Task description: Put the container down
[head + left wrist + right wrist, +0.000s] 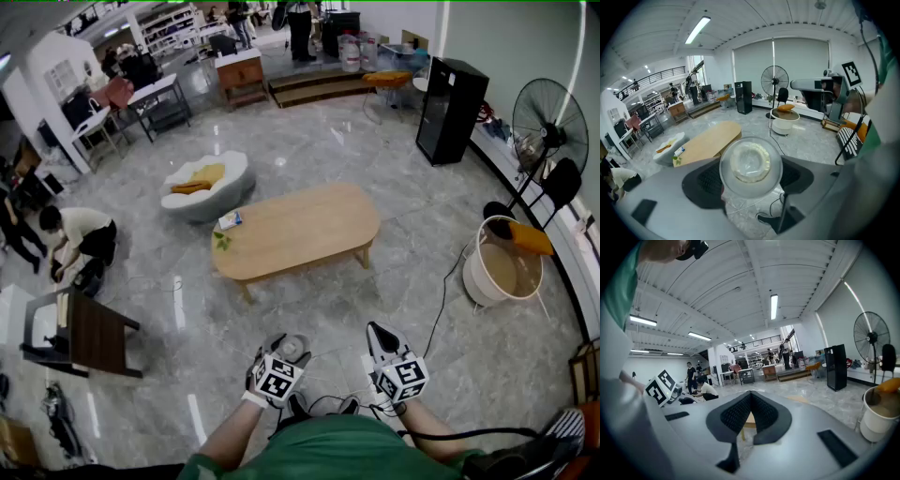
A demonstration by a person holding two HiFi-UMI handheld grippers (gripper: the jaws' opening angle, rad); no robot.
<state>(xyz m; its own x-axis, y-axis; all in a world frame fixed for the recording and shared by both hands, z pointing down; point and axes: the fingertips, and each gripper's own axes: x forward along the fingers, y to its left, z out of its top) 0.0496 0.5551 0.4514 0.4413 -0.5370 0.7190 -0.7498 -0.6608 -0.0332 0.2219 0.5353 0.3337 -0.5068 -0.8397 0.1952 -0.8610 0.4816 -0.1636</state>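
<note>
- We clamp a round, clear plastic container [751, 161] between our left gripper's [751, 172] ribbed black pads [707, 180], off the floor.
- Our right gripper [749, 395] is closed, empty.
- An oval wooden table [300, 230] lies at twelve o'clock.

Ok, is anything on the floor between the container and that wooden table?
Nothing visible. The left gripper holds the container, and only bare floor lies between it and the table. A cable runs along the floor off to the right, outside that line. A box sits at the table's left end.
</note>
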